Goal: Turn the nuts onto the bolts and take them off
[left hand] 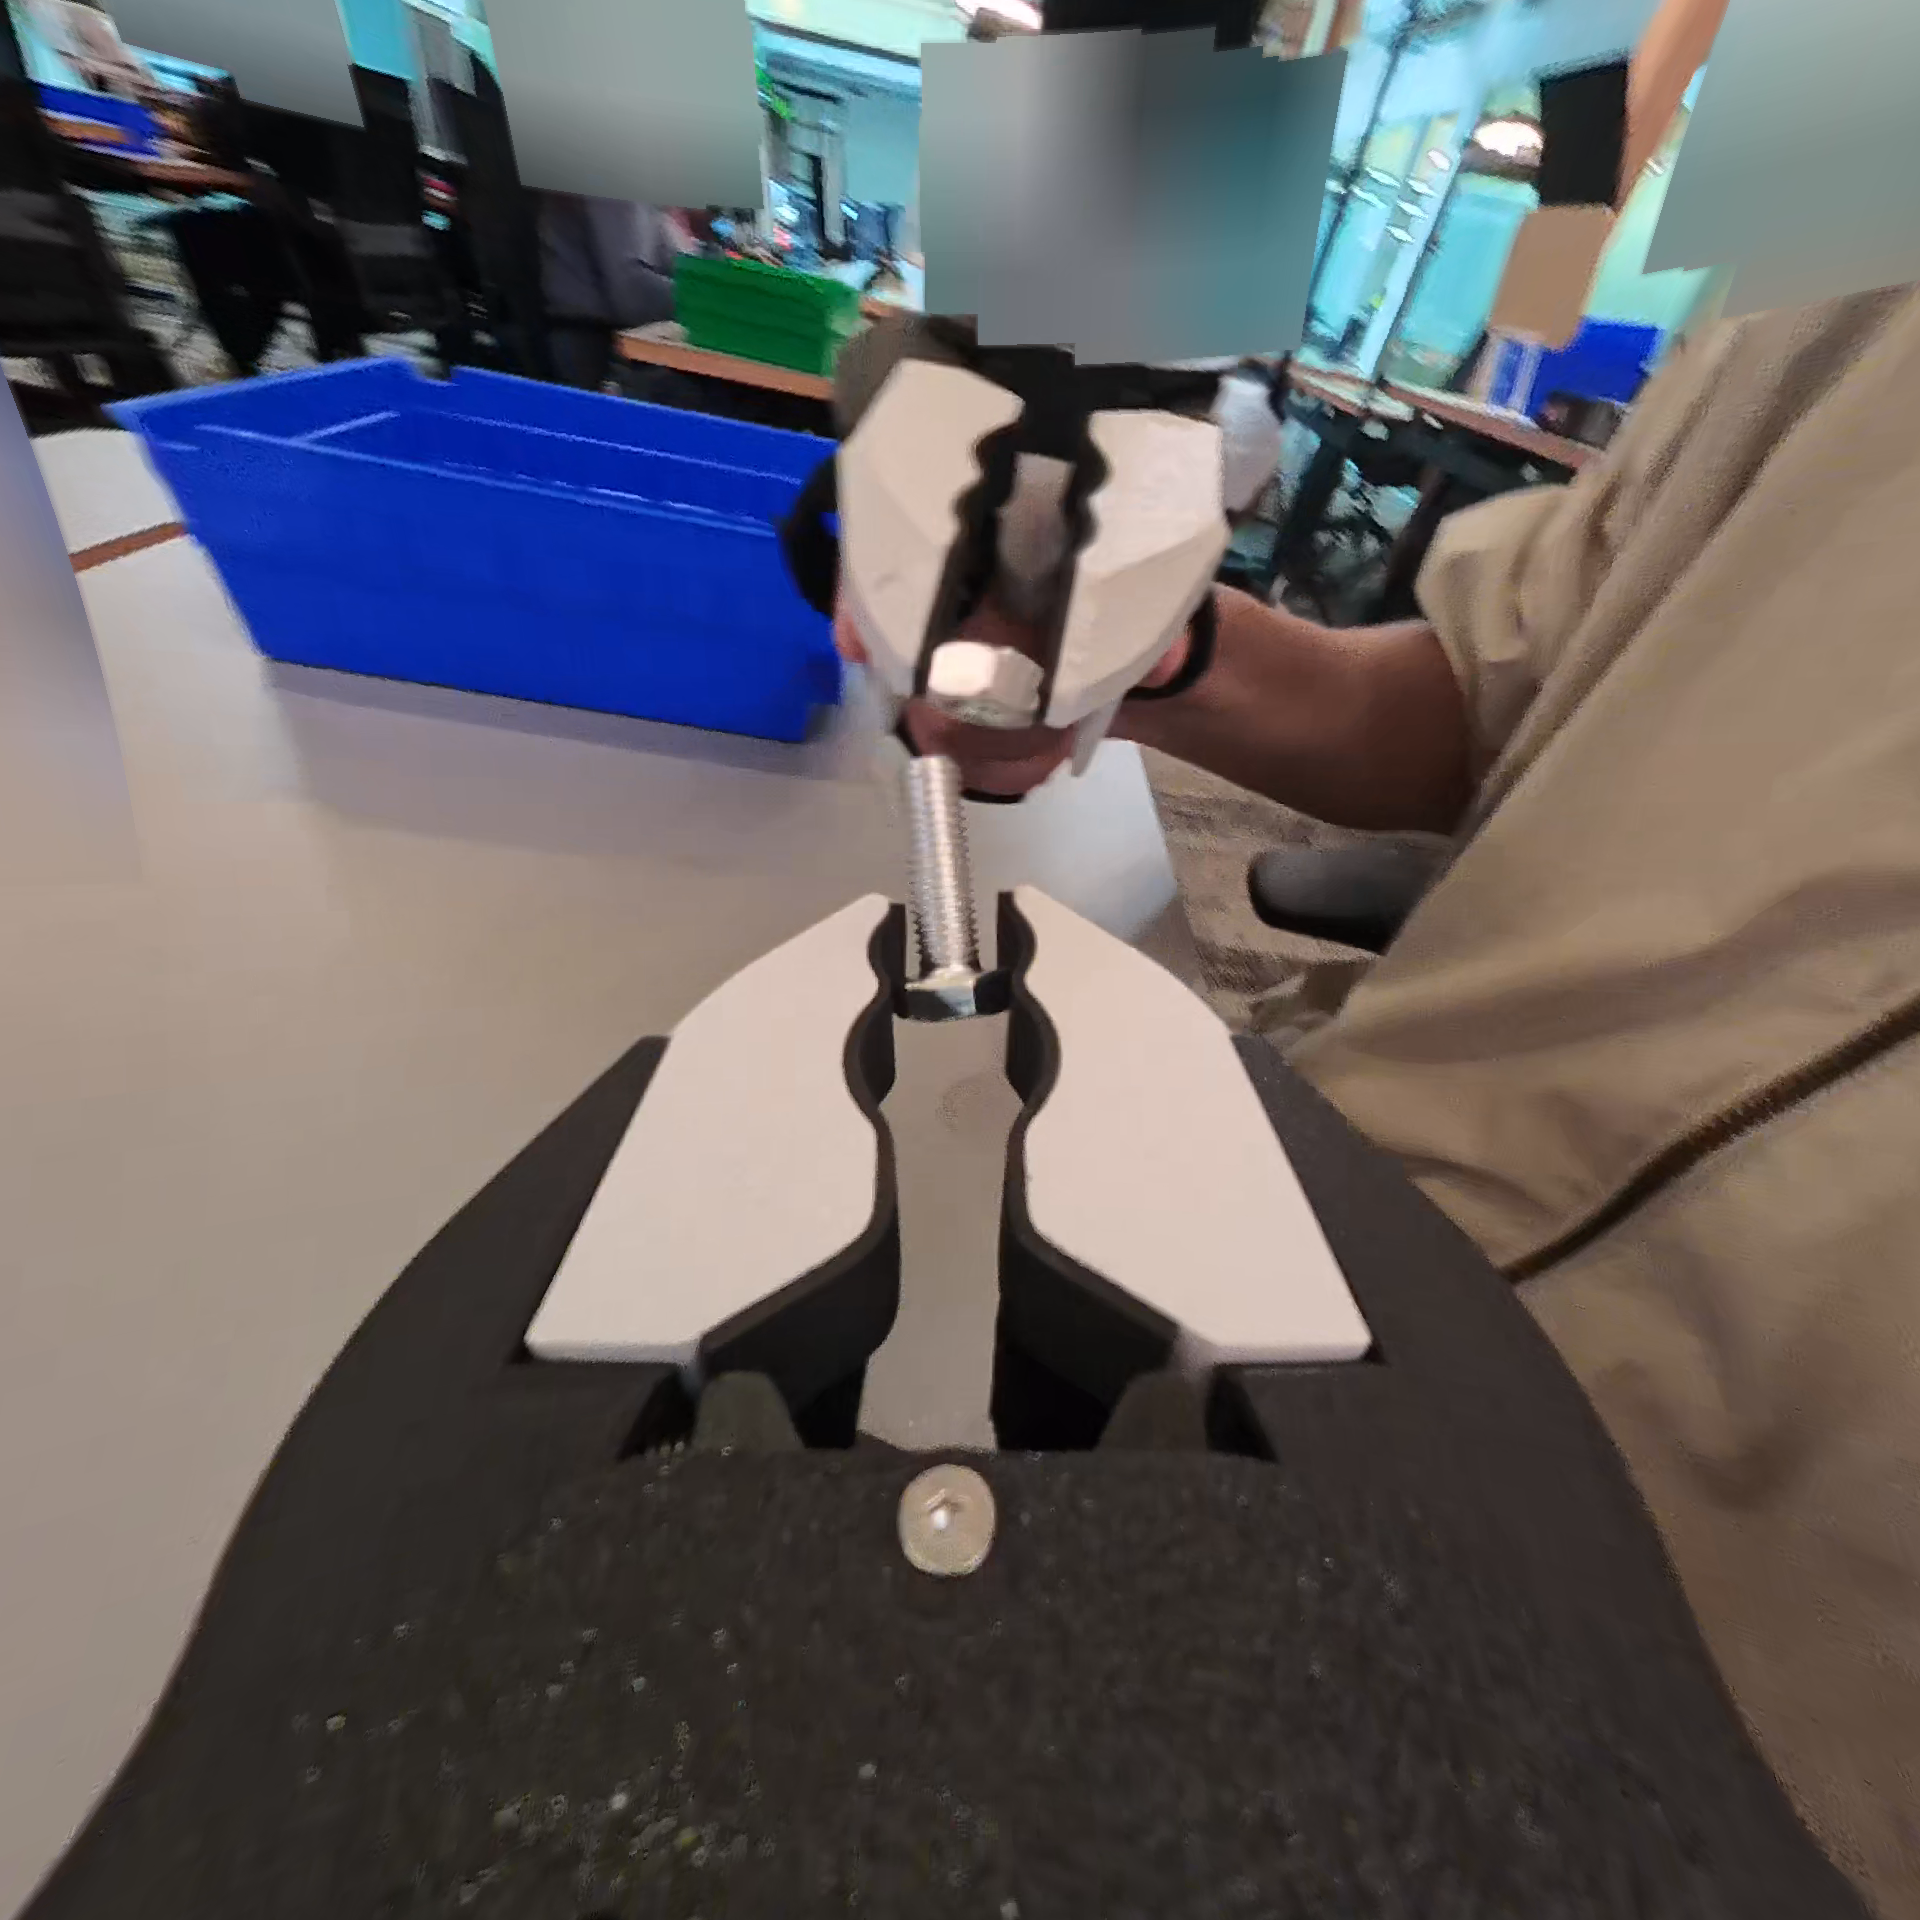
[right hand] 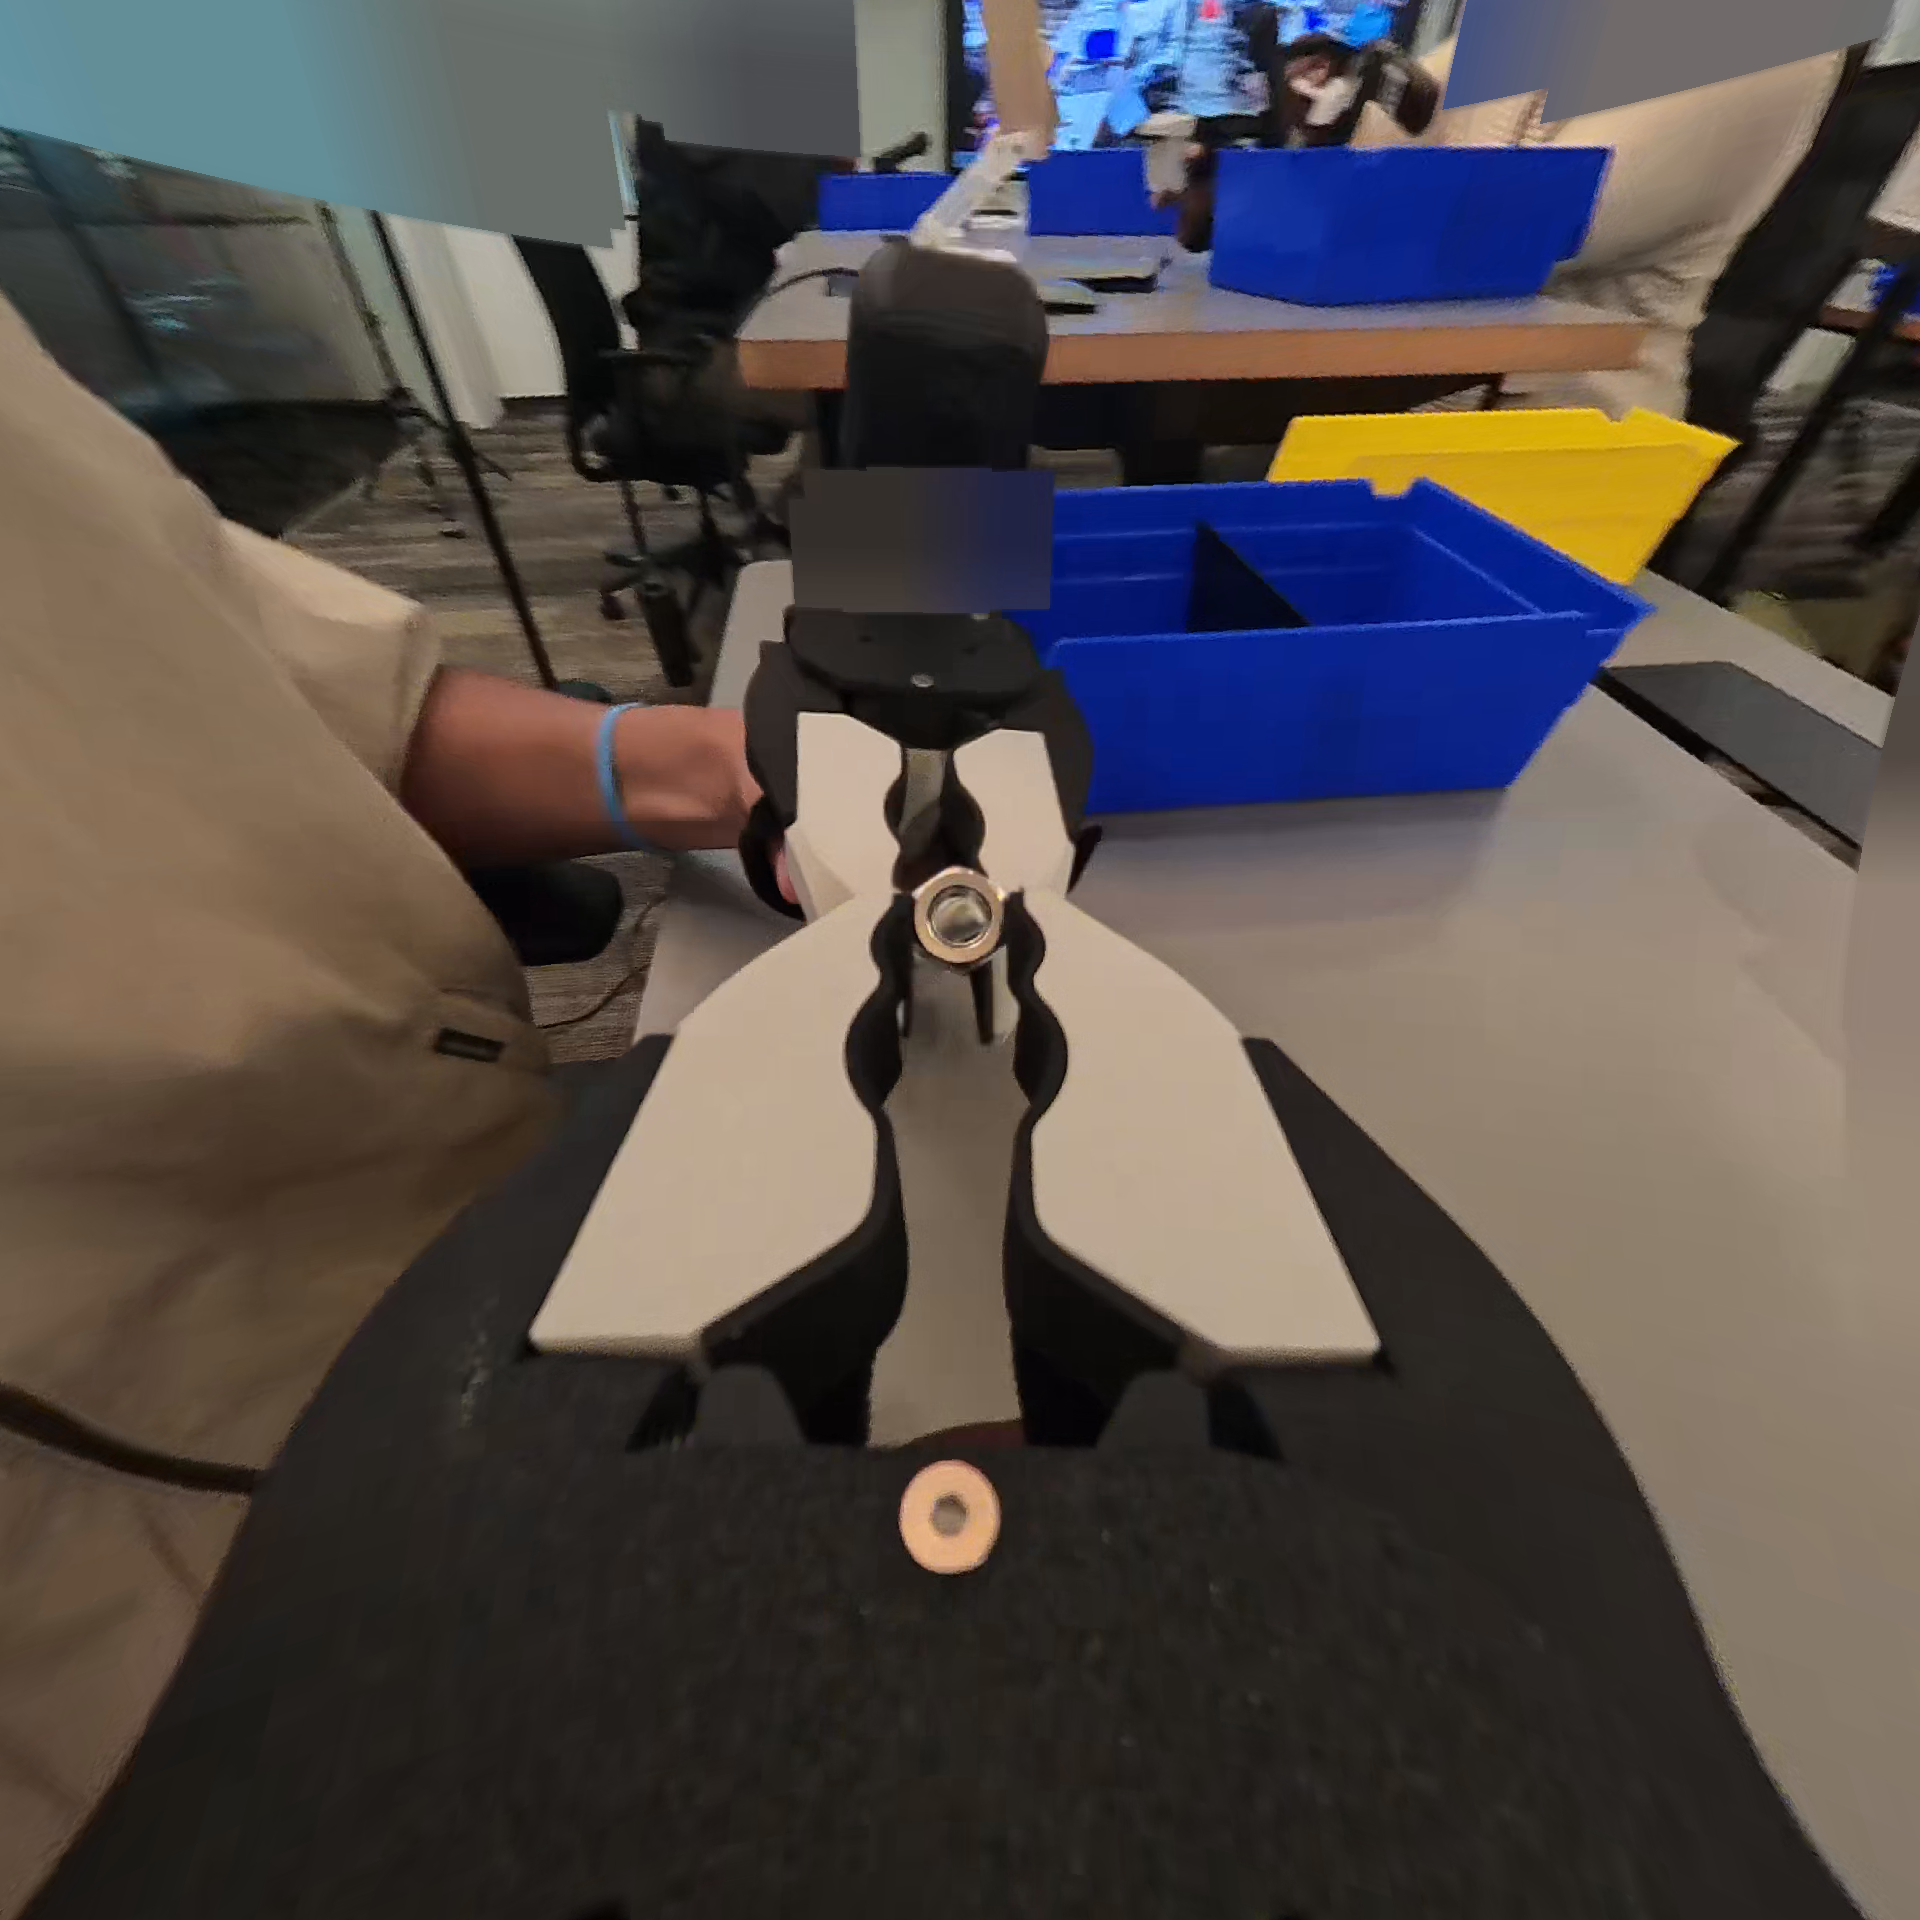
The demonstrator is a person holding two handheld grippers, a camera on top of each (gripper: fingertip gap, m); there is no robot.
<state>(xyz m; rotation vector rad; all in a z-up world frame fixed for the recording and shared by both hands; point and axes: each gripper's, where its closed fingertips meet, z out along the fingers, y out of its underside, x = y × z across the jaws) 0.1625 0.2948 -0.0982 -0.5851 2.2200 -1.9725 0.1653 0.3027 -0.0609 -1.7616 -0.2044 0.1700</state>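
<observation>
My left gripper point(left hand: 943, 940) is shut on the hex head of a silver bolt point(left hand: 938, 862), held above the grey table point(left hand: 312, 935). The threaded shaft points away towards my right gripper point(left hand: 987, 691), which faces it and grips a silver nut point(left hand: 982, 681) at the bolt's far end. In the right wrist view my right gripper point(right hand: 956, 920) is shut on the nut point(right hand: 956, 922), and the bolt's tip shows through its hole. The left gripper point(right hand: 925, 800) stands just behind it. How far the nut sits on the thread is hidden.
A blue bin point(left hand: 499, 561) stands on the table behind the grippers; it shows with a divider in the right wrist view point(right hand: 1320, 686). A yellow bin point(right hand: 1496, 468) lies beyond it. The person's beige sleeve point(left hand: 1662, 831) fills the right side. An office chair point(right hand: 935, 353) stands behind. The grippers are tip to tip, or close to it.
</observation>
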